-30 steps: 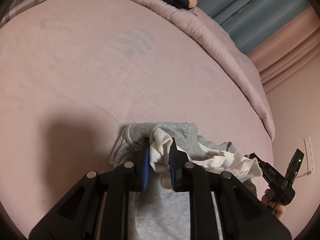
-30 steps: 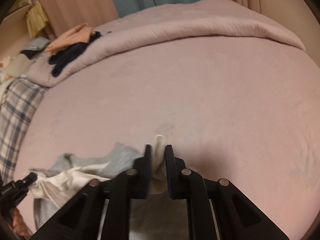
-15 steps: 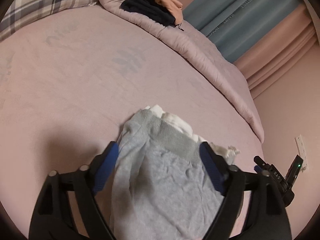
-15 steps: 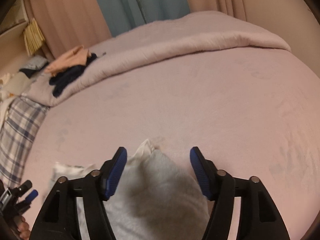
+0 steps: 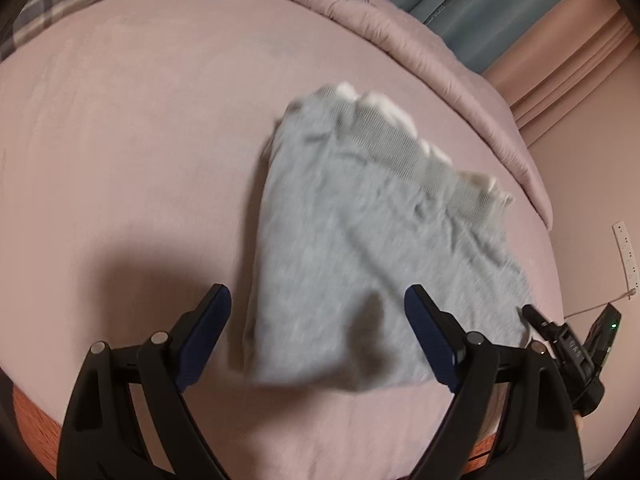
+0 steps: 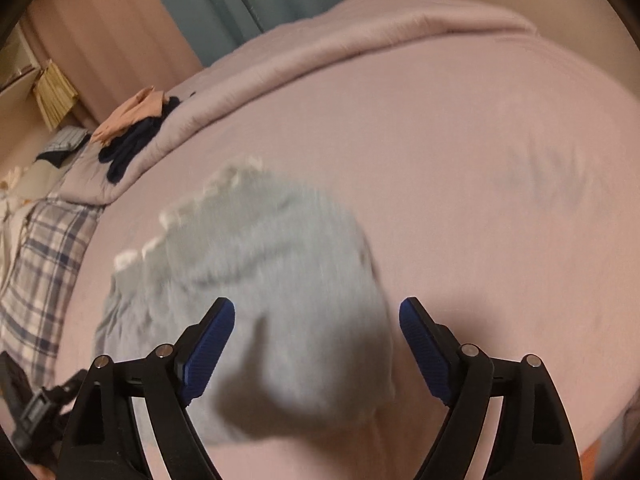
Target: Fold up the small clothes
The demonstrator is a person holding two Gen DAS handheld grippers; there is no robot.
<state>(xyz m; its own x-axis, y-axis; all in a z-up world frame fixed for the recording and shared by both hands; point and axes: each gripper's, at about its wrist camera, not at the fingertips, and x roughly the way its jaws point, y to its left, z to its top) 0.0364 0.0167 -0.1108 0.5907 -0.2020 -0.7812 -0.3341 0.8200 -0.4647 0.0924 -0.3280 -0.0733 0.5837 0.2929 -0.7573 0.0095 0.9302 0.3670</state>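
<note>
Now, garment: grey garment (image 5: 360, 248) lies folded on the pink bed (image 5: 132, 128), near its front edge.
Left hand-held gripper (image 5: 318, 320): released, jaws wide, nothing gripped.
Right hand-held gripper (image 6: 316, 338): jaws opening, cloth below, untouched.
Why: likely let go so the fold settles.
Axis: long axis runs away from the grippers, ribbed band (image 5: 384, 136) at the far end.

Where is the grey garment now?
The grey garment lies flat on the pink bed sheet, ahead of both open grippers, with the rolled duvet beyond it.
</note>
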